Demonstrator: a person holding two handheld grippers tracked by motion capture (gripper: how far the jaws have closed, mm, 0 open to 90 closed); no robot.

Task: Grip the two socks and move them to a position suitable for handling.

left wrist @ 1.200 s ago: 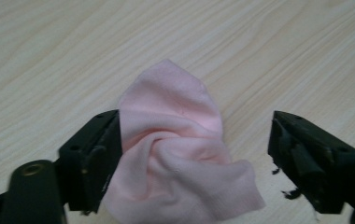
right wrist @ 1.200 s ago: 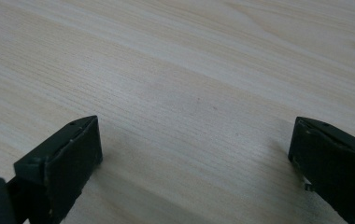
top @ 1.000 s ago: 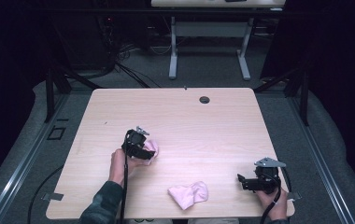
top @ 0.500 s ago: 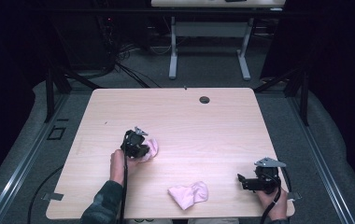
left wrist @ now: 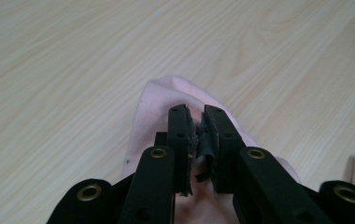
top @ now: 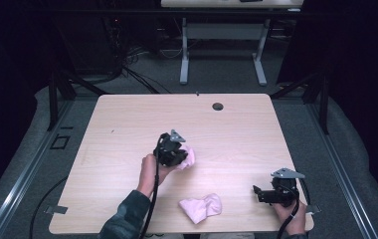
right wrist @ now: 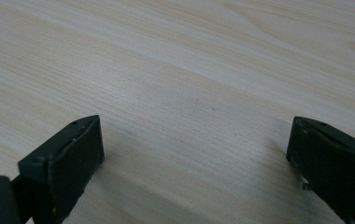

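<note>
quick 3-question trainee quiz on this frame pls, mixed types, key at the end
1. True or false: the left gripper has its fingers shut on a pink cloth.
2. The second pink cloth lies: A) at the table's far edge, B) near the front edge between the two hands, C) in the right gripper.
3. How do the right gripper's fingers stand, and what is between them?

Key: 1 true, the fingers pinch a fold of it. 2 B. 3 Wide open, with bare table between them.
</note>
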